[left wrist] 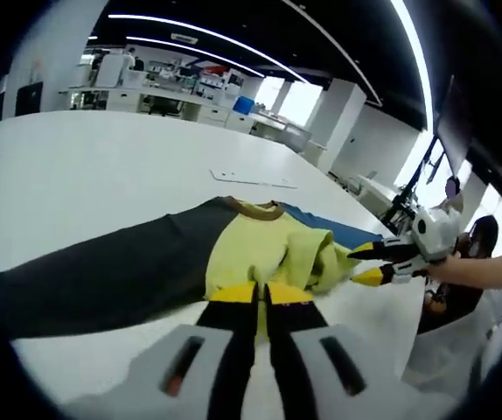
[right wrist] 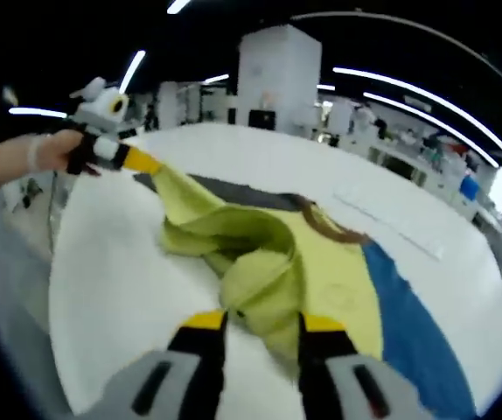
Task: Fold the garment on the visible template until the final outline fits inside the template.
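White table (left wrist: pixel 102 175), garment (left wrist: pixel 260 254) spread, open-plan lab behind

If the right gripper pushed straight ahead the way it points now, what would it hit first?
The right gripper already has the bunched yellow-green fabric of the garment between its jaws, so it would meet more of that fold first. Beyond lies the white table; depth is unclear.

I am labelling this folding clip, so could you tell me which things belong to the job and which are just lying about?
Job:
garment
left gripper, shut on its hem
right gripper, on bunched yellow fabric
white table

Lying about:
flat white strip beyond the collar
background desks
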### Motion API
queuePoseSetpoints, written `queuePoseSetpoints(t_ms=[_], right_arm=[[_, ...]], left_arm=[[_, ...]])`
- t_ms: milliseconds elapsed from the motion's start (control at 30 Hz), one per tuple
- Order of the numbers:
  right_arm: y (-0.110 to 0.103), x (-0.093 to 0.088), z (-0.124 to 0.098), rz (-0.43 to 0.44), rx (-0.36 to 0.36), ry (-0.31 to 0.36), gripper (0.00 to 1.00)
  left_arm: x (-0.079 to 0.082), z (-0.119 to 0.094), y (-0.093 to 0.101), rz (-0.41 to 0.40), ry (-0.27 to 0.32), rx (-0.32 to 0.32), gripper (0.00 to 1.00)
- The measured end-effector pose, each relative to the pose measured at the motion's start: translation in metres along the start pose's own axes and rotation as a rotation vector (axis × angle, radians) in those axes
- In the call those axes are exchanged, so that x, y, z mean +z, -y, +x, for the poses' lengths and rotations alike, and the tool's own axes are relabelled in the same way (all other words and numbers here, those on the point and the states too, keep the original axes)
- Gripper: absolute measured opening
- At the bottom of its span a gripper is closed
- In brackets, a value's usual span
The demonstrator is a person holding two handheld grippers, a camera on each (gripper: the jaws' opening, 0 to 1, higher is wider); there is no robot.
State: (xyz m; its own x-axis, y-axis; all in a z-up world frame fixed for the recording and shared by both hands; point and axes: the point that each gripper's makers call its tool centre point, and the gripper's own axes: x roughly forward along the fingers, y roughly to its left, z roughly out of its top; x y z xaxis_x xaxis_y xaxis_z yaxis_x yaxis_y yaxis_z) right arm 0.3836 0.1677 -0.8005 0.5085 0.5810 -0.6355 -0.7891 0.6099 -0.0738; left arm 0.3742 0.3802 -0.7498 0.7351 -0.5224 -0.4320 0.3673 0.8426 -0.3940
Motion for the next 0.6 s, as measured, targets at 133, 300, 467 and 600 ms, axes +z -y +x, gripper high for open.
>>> queuePoseSetpoints(t_ms=[133, 300, 467, 600], right_arm=[[-0.015, 0.002, 0.007, -0.045, 0.046, -0.009, 0.22], [-0.021, -0.003, 0.025, -0.141, 0.035, -0.043, 0.16], [-0.019, -0.002, 0.034, -0.116, 0.019, -0.049, 0.09], [-0.020, -0.003, 0.035, -0.100, 0.022, -0.049, 0.00]], left_arm=[[0.000, 0.000, 0.000, -0.003, 0.002, 0.002, 0.00], [0.000, 0.000, -0.001, -0.006, 0.000, 0.001, 0.00], [-0.001, -0.001, 0.001, -0.011, 0.002, 0.002, 0.00], [-0.002, -0.002, 0.000, -0.013, -0.002, 0.000, 0.00]])
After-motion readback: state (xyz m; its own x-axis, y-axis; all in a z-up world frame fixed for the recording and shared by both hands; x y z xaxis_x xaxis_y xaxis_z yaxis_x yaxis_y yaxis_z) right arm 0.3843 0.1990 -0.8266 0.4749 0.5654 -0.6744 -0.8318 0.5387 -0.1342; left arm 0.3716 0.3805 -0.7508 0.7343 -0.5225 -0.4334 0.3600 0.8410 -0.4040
